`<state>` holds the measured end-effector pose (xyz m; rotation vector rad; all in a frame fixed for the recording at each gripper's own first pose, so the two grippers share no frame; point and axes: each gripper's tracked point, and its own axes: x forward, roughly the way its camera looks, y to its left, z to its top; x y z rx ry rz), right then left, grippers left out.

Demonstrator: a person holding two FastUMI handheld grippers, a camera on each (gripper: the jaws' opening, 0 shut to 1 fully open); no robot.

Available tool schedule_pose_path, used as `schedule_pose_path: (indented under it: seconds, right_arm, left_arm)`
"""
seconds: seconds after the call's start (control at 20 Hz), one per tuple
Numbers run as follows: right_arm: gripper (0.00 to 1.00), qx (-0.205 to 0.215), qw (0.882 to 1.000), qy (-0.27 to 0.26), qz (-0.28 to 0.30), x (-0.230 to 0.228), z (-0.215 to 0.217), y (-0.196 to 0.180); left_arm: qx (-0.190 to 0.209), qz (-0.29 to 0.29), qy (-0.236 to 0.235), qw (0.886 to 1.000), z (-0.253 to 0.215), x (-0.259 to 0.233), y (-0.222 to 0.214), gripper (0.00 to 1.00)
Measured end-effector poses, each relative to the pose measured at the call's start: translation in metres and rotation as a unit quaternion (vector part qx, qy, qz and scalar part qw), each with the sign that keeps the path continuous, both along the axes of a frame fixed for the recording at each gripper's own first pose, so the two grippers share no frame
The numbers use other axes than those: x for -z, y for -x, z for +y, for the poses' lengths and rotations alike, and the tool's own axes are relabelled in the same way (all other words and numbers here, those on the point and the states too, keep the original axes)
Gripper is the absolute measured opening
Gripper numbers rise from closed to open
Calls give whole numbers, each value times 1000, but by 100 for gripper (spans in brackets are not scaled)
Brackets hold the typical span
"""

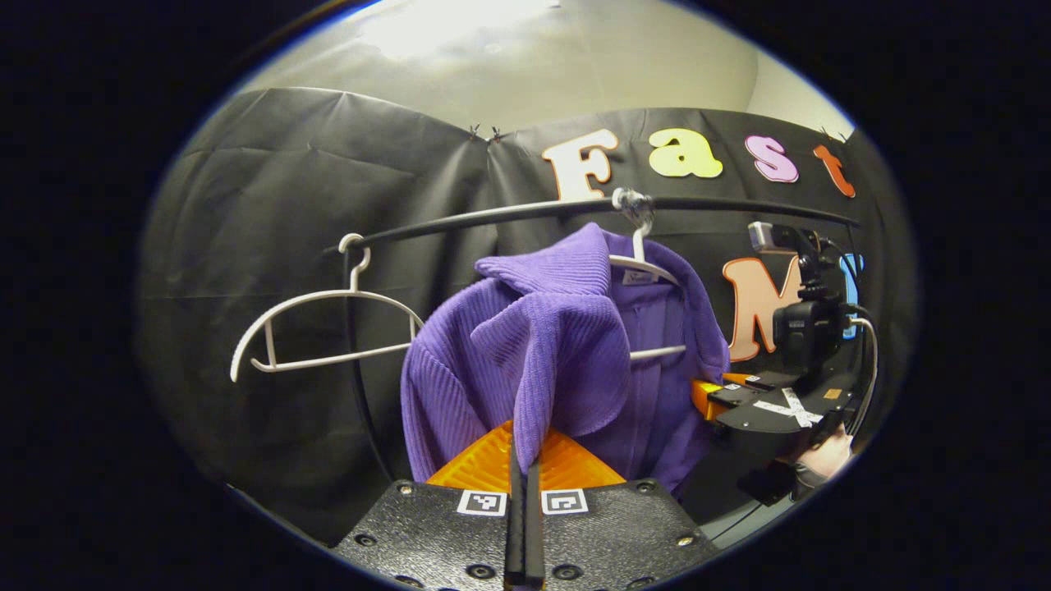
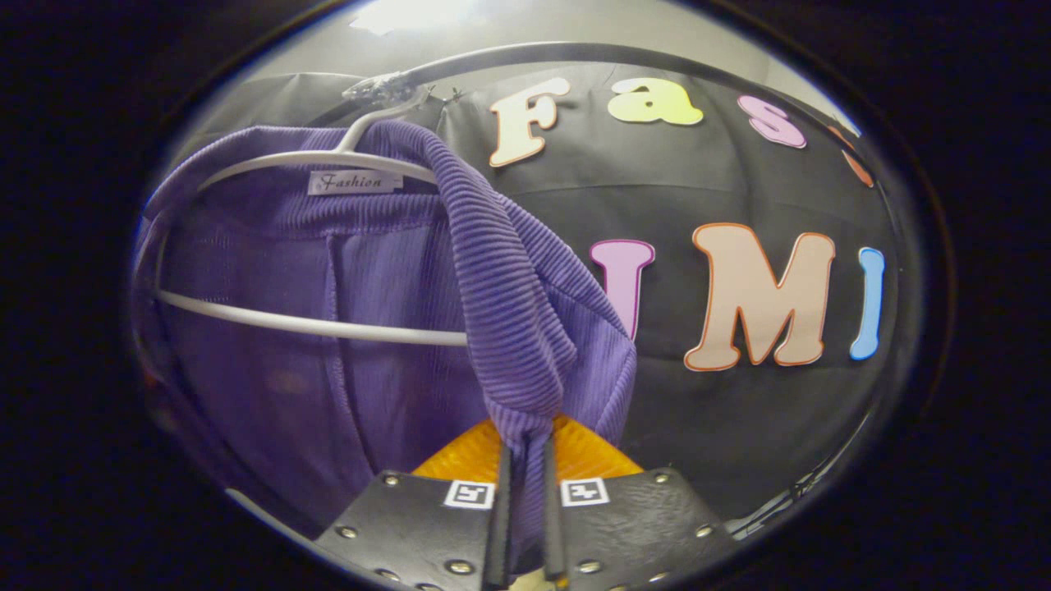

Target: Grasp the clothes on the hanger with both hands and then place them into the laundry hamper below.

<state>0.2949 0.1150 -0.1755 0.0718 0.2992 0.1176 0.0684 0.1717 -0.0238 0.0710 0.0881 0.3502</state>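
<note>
On black rail (image 1: 525, 215), purple ribbed knit garment (image 1: 566, 345) hanging lengthwise down from white plastic hanger (image 2: 312, 246), white neck label (image 2: 355, 182), left gripper (image 1: 523, 484) and right gripper (image 2: 525, 468) each pinching a shoulder fold, empty white hanger (image 1: 320, 324) beside.

The purple top (image 2: 345, 312) runs off the lower left of the right gripper view, and its folds cover most of the hanger (image 1: 653, 267).
</note>
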Motion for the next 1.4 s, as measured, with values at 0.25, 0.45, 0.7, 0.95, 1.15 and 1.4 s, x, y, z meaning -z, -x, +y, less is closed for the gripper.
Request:
schedule_pose_path:
  seconds: [0.25, 0.45, 0.7, 0.95, 1.15, 1.4]
  right_arm:
    - [16, 13, 1000, 22, -8, -8, -12, 2]
    - [16, 21, 999, 28, -12, -14, -24, 1]
    - [16, 32, 998, 40, -22, -24, -38, -4]
    - [16, 43, 997, 47, -35, -37, -50, -10]
    - [16, 51, 996, 52, -46, -46, -58, -14]
    - [16, 64, 995, 58, -59, -57, -67, -19]
  left_arm:
    - [-31, -23, -3, 999, 19, -31, 17, 1]
    - [-61, -43, 7, 997, 37, -55, 29, 2]
    - [-82, -63, 12, 995, 51, -83, 40, 0]
    - [-92, -88, 10, 992, 69, -107, 41, 1]
    - [-91, -92, 3, 992, 82, -113, 35, 1]
    - [-87, -92, -31, 991, 98, -119, 22, 0]
